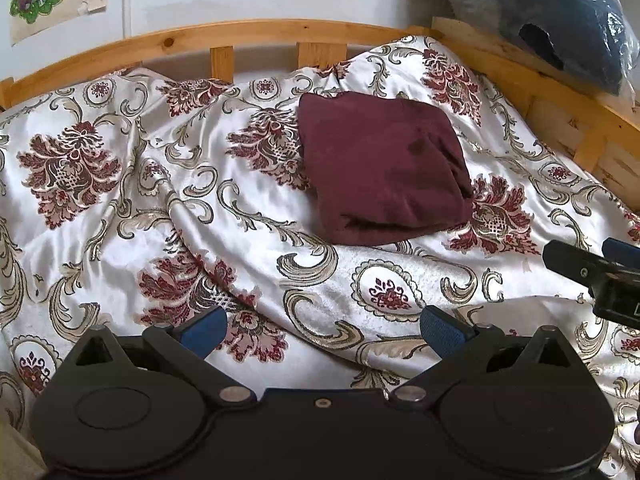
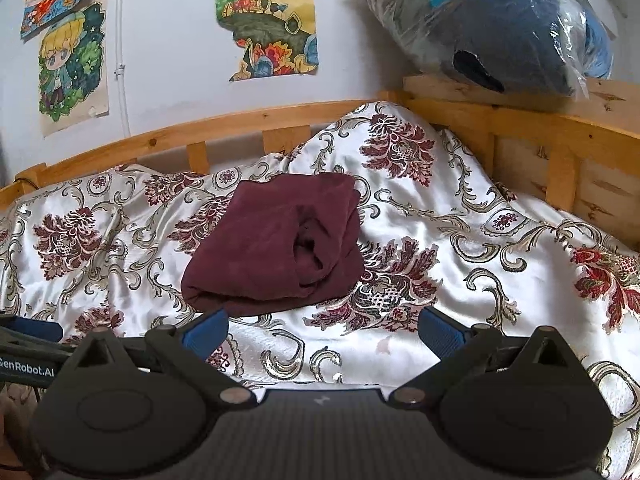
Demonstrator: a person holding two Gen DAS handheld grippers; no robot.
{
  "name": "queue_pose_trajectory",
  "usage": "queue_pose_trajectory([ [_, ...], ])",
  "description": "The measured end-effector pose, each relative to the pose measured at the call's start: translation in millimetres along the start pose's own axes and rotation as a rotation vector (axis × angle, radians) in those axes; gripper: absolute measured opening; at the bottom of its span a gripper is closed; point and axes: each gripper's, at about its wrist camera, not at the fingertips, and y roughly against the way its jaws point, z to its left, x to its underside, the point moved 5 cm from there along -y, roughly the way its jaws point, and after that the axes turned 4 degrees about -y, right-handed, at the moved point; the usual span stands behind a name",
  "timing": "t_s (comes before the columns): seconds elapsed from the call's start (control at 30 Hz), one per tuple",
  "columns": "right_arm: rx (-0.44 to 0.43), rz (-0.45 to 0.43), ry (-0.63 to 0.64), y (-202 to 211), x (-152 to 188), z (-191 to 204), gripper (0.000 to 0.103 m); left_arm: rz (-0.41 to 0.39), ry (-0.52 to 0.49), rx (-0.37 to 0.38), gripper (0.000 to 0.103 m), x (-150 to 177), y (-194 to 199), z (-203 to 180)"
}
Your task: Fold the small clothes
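Dark red cloth [image 1: 380, 168] — folded into a thick, roughly square bundle — lies on the bedspread [image 1: 120, 208], a shiny white cover printed with maroon flowers and grey-gold scrolls. In the left wrist view the bundle sits right of centre, its folded layers showing along the near and right edges; in the right wrist view it lies left of centre, with a creased pocket of fabric on its right side. The left gripper [image 1: 322, 326] is held low over the cover, its blue-padded fingers [image 1: 204, 330] spread wide with nothing between them, well short of the bundle. The right gripper [image 2: 322, 326] is likewise spread apart and empty, its left pad [image 2: 206, 330] near the bundle's front edge but not touching it. Part of the right gripper also enters the left wrist view at the right edge. A wooden bed rail [image 1: 248, 34] runs behind the cover (slats visible beneath it). Coloured drawings [image 2: 272, 20] hang on the white wall, and a plastic bag [image 2: 500, 20] holding dark blue and grey fabric rests on the wooden ledge at the upper right.
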Motion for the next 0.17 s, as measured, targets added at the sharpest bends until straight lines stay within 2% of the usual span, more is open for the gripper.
queue_pose_trajectory([
  [0.17,0.006,0.046,-0.017,-8.0,5.5,-2.2,0.103,0.02,0.001,-0.005,0.102,1.1,-3.4,0.0],
])
